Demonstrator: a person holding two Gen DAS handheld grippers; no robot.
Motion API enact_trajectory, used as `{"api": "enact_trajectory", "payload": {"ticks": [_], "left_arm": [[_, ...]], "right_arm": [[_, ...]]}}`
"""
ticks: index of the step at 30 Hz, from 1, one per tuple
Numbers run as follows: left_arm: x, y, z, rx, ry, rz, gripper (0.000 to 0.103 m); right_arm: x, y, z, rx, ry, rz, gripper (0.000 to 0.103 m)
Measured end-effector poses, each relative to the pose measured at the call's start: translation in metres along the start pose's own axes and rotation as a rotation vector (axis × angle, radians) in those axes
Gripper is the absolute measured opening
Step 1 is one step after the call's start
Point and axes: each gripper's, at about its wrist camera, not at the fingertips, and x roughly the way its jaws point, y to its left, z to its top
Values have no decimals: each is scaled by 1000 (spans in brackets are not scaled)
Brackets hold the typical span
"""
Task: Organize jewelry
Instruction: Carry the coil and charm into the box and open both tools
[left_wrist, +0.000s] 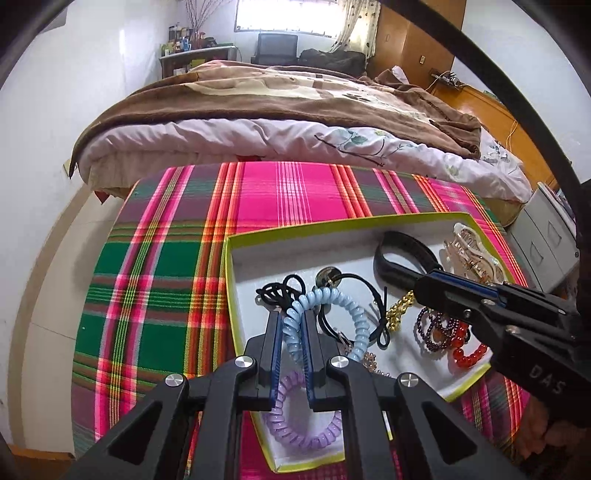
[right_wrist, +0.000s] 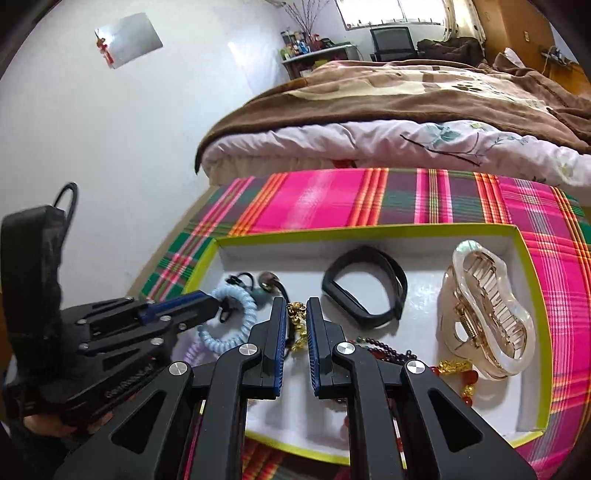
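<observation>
A white box with a lime rim (left_wrist: 332, 224) (right_wrist: 369, 229) lies on a plaid cloth and holds jewelry. My left gripper (left_wrist: 291, 314) is shut on a light blue spiral hair tie (left_wrist: 343, 299) (right_wrist: 236, 321) inside the box. My right gripper (right_wrist: 297, 301) (left_wrist: 424, 284) hangs over a gold chain (right_wrist: 297, 314) (left_wrist: 399, 308), jaws narrow around it, grip unclear. A lilac spiral tie (left_wrist: 306, 432), black band (right_wrist: 364, 291) (left_wrist: 402, 254), beige claw clip (right_wrist: 484, 310) (left_wrist: 472, 254), dark and red beads (left_wrist: 454, 336) and black elastics (left_wrist: 280, 291) also lie inside.
The plaid cloth (left_wrist: 166, 280) covers the table. A bed with brown blanket (left_wrist: 295, 92) lies just behind it. White wall is to the left, a grey drawer unit (left_wrist: 546, 240) to the right.
</observation>
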Motion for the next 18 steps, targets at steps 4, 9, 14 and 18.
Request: {"api": "enact_trajectory", "payload": {"ticks": [4, 9, 14, 18], "left_arm": [[2, -1, -1, -3, 4, -4, 11], [6, 1, -1, -15, 15, -4, 11], [7, 2, -1, -17, 17, -1, 17], [5, 1, -1, -19, 14, -19, 26]], "right_arm": [[9, 0, -3, -14, 23, -23, 11], [17, 0, -6, -34, 49, -57, 12], [19, 1, -7, -39, 53, -71, 12], [17, 3, -7, -44, 49, -75, 12]]}}
